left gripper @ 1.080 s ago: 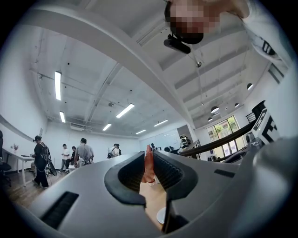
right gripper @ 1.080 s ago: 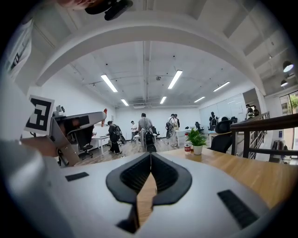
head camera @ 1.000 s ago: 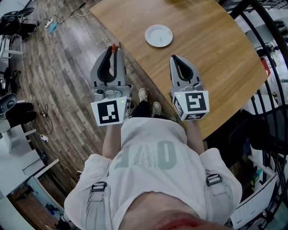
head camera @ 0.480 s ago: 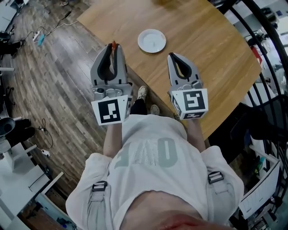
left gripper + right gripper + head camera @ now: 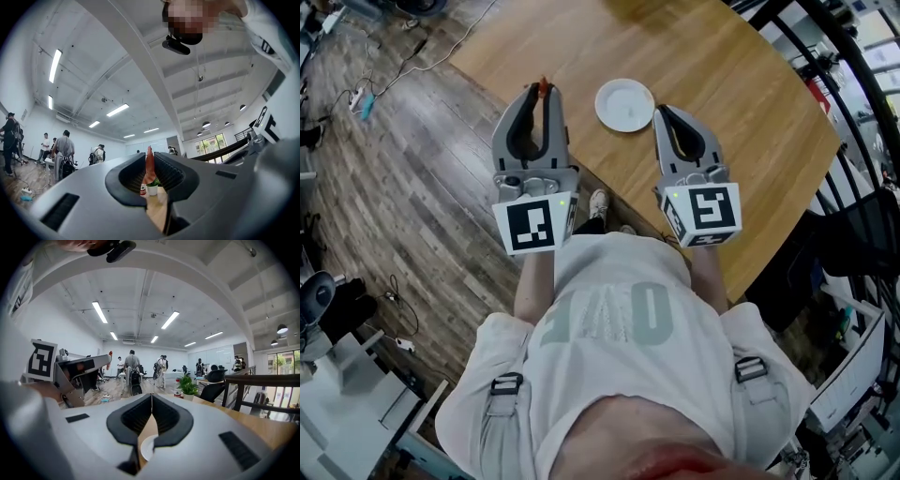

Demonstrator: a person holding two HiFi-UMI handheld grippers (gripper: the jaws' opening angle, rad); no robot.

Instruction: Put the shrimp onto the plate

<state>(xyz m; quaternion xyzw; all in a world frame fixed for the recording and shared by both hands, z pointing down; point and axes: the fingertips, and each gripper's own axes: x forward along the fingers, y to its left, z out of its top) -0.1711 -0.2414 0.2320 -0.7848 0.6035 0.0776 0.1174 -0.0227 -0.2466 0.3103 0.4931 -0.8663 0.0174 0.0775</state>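
Observation:
An orange-red shrimp (image 5: 542,89) sticks out from the tips of my left gripper (image 5: 545,95), which is shut on it; in the left gripper view the shrimp (image 5: 149,165) stands upright between the closed jaws. A small white plate (image 5: 624,104) lies on the round wooden table (image 5: 731,84), just right of the left gripper's tip and left of the right gripper's tip. My right gripper (image 5: 662,113) is shut with nothing in it, and through its jaws the plate (image 5: 146,446) shows below. Both grippers hover over the table's near edge.
A potted plant (image 5: 187,386) and a small red can (image 5: 177,393) stand at the table's far side. Dark railing (image 5: 853,66) curves along the right. Wood floor (image 5: 403,159) with cables lies to the left. Several people stand far across the hall.
Both grippers have moved forward toward the plate; the left gripper's tip with the shrimp is now over the table beside the plate. The jaws have not changed.

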